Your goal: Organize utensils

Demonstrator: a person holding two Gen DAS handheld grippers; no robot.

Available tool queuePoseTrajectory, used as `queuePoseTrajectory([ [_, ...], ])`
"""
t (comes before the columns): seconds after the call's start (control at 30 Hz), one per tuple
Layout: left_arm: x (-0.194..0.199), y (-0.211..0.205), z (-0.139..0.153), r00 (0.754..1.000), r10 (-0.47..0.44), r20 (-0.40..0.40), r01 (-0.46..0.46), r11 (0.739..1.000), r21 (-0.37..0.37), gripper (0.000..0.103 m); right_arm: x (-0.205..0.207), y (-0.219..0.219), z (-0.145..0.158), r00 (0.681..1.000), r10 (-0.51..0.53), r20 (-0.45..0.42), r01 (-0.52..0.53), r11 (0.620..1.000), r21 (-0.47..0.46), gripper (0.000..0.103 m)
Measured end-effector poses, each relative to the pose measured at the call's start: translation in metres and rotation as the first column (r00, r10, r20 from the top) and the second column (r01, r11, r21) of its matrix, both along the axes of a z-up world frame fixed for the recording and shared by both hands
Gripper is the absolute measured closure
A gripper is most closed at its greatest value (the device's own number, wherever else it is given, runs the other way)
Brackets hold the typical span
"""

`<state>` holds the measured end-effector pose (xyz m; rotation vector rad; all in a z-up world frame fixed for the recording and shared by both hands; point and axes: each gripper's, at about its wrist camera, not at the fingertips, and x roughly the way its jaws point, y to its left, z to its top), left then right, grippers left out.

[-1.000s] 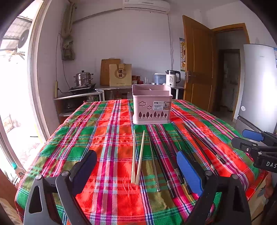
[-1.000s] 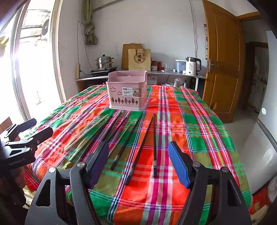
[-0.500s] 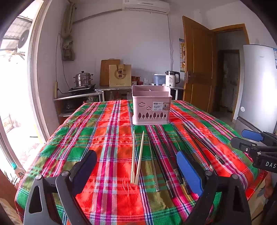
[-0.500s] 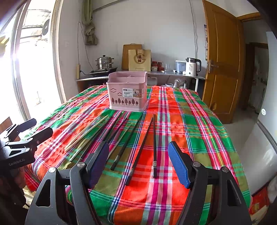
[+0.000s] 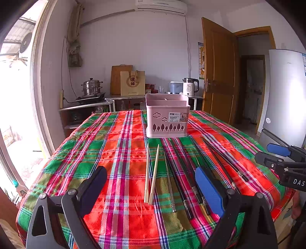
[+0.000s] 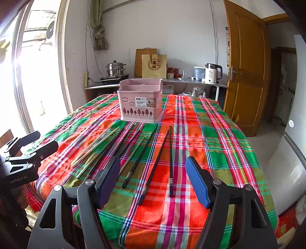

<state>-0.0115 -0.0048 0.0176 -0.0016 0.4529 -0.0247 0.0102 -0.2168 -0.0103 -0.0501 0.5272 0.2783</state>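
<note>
The table [image 5: 80, 153] is covered by a plaid cloth [image 5: 122, 134] in red, green and pink, lying flat and hanging over the near edge. A pink basket [image 5: 167, 116] stands upright toward the far side of the table; it has internal dividers, a label reading BASKET and cut-out tree shapes along its lower front.

Chopsticks lie on the cloth in front of the basket, pointing roughly toward it. One wooden pair [image 5: 151, 172] lies at the left of the group, tips apart and near ends almost touching. To its right lies a thin metal stick [image 5: 169, 182], then several black sticks [image 6: 153, 166] fanned out side by side. None is in the basket.

The left gripper [image 5: 149, 188] hovers above the near table edge with jaws spread wide and nothing between them; the wooden pair lies in line with the gap. The right gripper [image 6: 153, 180] hovers at the same edge, jaws likewise wide and empty, over the near ends of the black sticks. Each gripper appears at the edge of the other's view.

Room: a large window [image 5: 17, 95] on the left admits strong daylight. Against the far wall, a counter [image 6: 191, 81] carries a steel steamer [image 5: 91, 87], a cutting board [image 5: 119, 78], a paper bag [image 5: 132, 83] and a white kettle [image 5: 190, 87]. An air conditioner [image 5: 160, 4] is mounted above. A wooden door [image 6: 244, 72] stands on the right, with a fridge [image 5: 286, 95] nearer.
</note>
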Motion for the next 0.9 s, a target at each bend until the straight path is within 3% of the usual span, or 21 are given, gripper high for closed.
queuePoseTrajectory([
  [0.43,0.020,0.008,-0.010,0.998,-0.022,-0.053,0.022,1.000,-0.013,0.009,0.012,-0.001,-0.007,1.000,-0.005,-0.023,0.005,1.000,-0.003,0.032],
  [0.57,0.036,0.017,-0.016,0.995,-0.048,-0.088,0.044,0.998,-0.046,0.009,0.023,-0.002,-0.010,0.999,-0.005,-0.038,0.004,1.000,-0.001,0.032],
  [0.7,0.056,0.018,-0.020,0.993,-0.048,-0.108,0.048,0.999,0.000,0.009,0.038,-0.002,-0.011,0.999,0.002,-0.052,-0.002,1.000,-0.008,0.032],
  [0.9,0.099,0.024,-0.022,0.978,-0.059,-0.199,0.059,0.998,-0.007,0.013,0.068,-0.008,-0.013,0.996,-0.003,-0.088,0.003,1.000,0.001,0.032],
])
